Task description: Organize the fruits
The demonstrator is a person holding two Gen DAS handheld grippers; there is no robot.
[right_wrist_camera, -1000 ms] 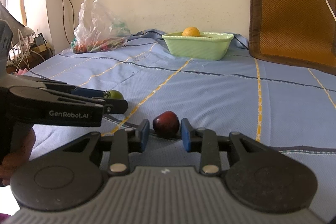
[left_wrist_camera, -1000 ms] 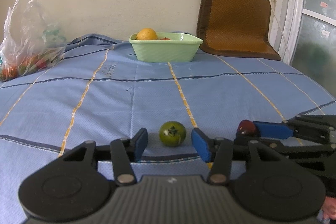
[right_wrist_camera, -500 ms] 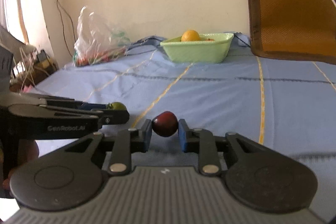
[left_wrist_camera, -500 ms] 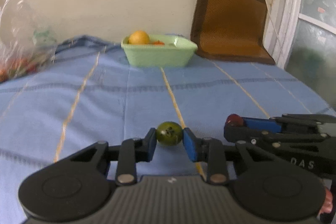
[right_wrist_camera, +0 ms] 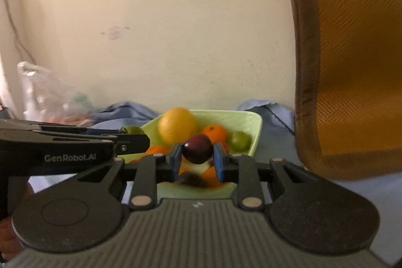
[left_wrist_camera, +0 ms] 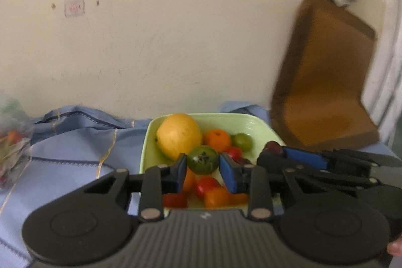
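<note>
The left hand-held gripper (left_wrist_camera: pixel 203 168) is pinching a green fruit (left_wrist_camera: pixel 203 159) between its blue pads, its stem end facing the camera, and it hangs over the near half of a pale green dish (left_wrist_camera: pixel 148 142) that sits on a blue striped cloth (left_wrist_camera: pixel 62 167) close to the wall. Just to its right the right hand-held gripper (right_wrist_camera: pixel 197 162) has its pads pressed on a dark red fruit (right_wrist_camera: pixel 197 148), held above the near edge of the same dish (right_wrist_camera: pixel 253 122). Both are clear of the cloth, level with each other and close together; from the left camera the right gripper (left_wrist_camera: pixel 273 155) comes in from the right side with the dark fruit (left_wrist_camera: pixel 272 146) at its tip, over the dish's right rim.

Inside the dish lies a big yellow fruit (left_wrist_camera: pixel 179 136) at the far left, an orange (left_wrist_camera: pixel 217 140) beside it, a small green one (left_wrist_camera: pixel 241 142) further right, and several red and orange pieces (left_wrist_camera: pixel 209 190) nearer, partly hidden by the fingers.

A clear plastic bag (right_wrist_camera: pixel 50 102) with more fruit, blurred, rests on the far left of the cloth. A brown woven mat (right_wrist_camera: pixel 351 67) leans against the wall at the right. A bit of a person's hand (right_wrist_camera: pixel 10 240) shows at the lower left in the right camera.
</note>
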